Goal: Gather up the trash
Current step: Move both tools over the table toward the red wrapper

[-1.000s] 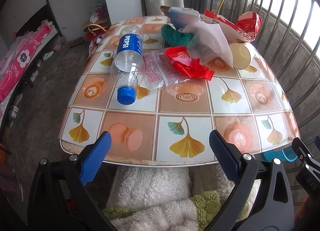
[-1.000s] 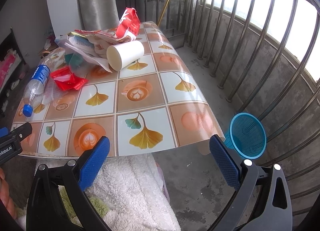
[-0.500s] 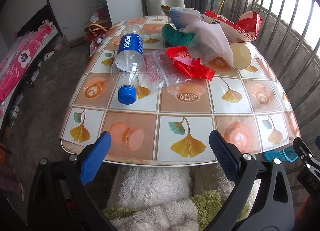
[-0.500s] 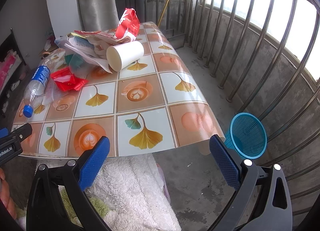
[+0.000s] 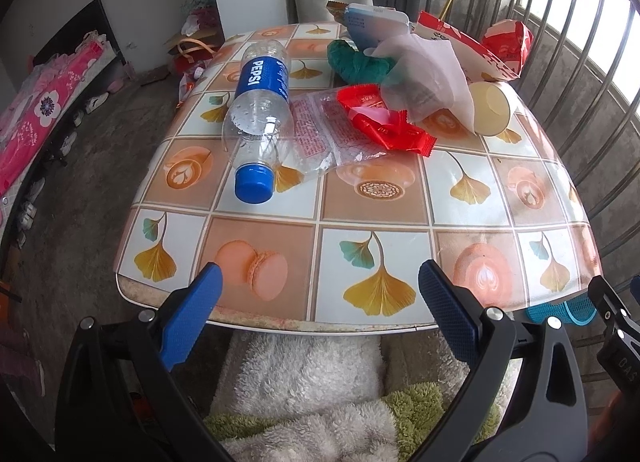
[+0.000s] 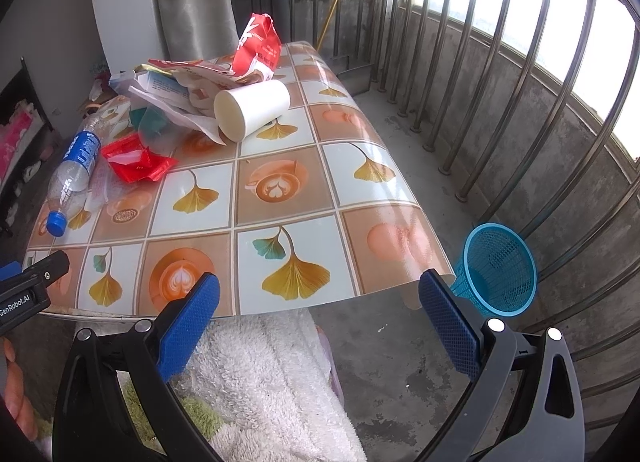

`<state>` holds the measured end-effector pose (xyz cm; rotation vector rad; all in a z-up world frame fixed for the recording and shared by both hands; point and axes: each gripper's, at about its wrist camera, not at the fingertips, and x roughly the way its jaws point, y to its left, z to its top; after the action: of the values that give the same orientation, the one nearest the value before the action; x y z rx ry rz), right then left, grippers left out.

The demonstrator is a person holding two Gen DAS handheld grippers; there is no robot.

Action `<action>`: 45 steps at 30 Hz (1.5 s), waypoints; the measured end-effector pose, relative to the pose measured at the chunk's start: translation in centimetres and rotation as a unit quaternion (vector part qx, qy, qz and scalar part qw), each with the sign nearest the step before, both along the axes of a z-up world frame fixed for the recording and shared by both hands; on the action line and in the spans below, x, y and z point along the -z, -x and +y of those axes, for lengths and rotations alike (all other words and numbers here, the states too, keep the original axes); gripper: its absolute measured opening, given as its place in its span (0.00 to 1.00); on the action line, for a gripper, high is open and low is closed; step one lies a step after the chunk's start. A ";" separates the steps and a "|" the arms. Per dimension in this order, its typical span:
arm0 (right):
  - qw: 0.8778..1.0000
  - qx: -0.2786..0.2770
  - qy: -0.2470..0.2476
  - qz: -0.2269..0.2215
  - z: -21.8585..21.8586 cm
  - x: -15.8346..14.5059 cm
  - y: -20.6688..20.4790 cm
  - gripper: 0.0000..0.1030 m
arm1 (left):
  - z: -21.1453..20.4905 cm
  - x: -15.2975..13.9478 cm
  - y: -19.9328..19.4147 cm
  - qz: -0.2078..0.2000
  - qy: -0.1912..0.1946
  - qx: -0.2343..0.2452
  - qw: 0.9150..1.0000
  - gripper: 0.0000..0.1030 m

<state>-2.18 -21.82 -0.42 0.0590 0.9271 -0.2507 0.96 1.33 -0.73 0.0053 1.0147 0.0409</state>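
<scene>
Trash lies on the far half of a patterned table (image 5: 372,198): a Pepsi bottle (image 5: 260,110) on its side with the blue cap toward me, a clear wrapper (image 5: 320,138), a red wrapper (image 5: 384,122), a white tissue (image 5: 424,74) and a paper cup (image 5: 490,110) tipped over. In the right wrist view the cup (image 6: 252,110), red wrapper (image 6: 136,158) and bottle (image 6: 72,178) show again. A blue mesh basket (image 6: 498,270) stands on the floor past the table's right corner. My left gripper (image 5: 318,306) and right gripper (image 6: 320,310) both hang open at the table's near edge, holding nothing.
A red snack bag (image 6: 258,46) and torn paper packaging (image 6: 180,78) pile up at the table's back. Metal railing bars (image 6: 500,102) run along the right. White and green towels (image 5: 312,390) lie under the table. Pink bedding (image 5: 36,114) sits far left.
The left view has crept slightly closer to the table. The right view is nearly unchanged. Both grippers stay open.
</scene>
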 end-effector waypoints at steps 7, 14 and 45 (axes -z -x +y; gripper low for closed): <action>1.000 -0.015 0.000 -0.015 1.0 -0.8 -1.5 0.94 | 1.3 -0.5 -0.9 -0.022 0.009 -0.006 1.000 0.91; 0.997 -0.033 0.004 -0.072 2.7 -2.8 -3.1 0.94 | 4.5 -2.8 -2.5 -0.075 0.001 -0.027 0.997 0.91; 0.963 -0.187 -0.192 -0.021 8.4 0.5 -14.8 0.86 | 12.1 -1.6 -12.2 -0.129 0.201 0.036 0.970 0.91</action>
<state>12.63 -13.47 -0.96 0.2430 0.9145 0.2833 13.12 13.39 0.90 -0.3264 0.7480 -0.2265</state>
